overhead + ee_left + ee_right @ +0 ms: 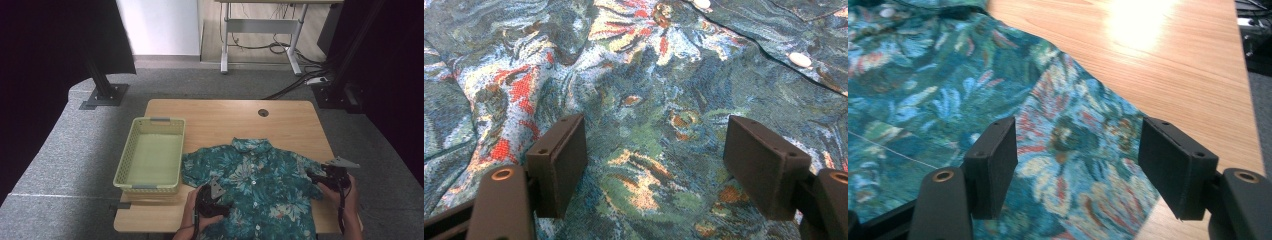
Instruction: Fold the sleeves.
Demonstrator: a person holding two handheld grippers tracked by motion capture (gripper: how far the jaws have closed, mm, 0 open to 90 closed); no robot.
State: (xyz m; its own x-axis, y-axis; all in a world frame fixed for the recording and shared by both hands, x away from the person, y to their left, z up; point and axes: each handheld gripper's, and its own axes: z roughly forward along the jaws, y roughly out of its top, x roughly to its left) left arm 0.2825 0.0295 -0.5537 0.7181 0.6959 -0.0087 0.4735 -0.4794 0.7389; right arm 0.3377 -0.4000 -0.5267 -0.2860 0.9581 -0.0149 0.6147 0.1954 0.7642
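A teal short-sleeved shirt [255,182] with a floral print lies spread flat, buttoned side up, on the wooden table [225,120]. My left gripper [216,200] stands open over the shirt's lower left front; its jaws [656,165] frame the printed cloth [644,100] with nothing pinched. At the table's right, my right gripper [314,178] is open over the shirt's right sleeve [1073,145], pads spread on either side of the sleeve's edge, with bare wood [1158,65] just beyond.
An empty pale green plastic basket [150,155] stands on the table's left half, beside the shirt's left sleeve. A round cable hole [263,112] sits near the far edge. Beyond the table are grey carpet, a desk frame and cables.
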